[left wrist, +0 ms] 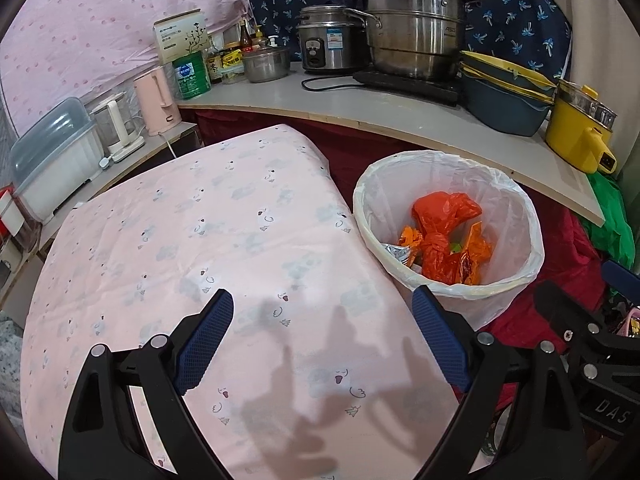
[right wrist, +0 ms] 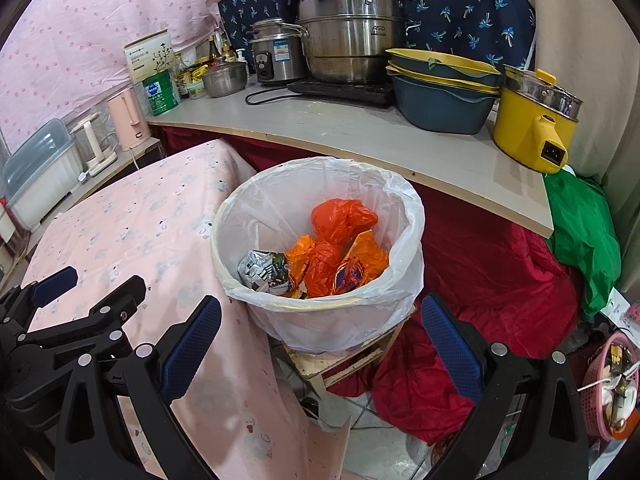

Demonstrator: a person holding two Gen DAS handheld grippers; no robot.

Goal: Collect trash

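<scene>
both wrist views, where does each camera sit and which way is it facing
Left wrist: on the left claw, open over the pink tablecloth, facing the shelf; the right claw shows at the right edge.
Right wrist: on the right claw, open, aimed at the trash bin; the left claw shows at left.
Shared: the bin with its orange bag, the tablecloth, the steel pot.
</scene>
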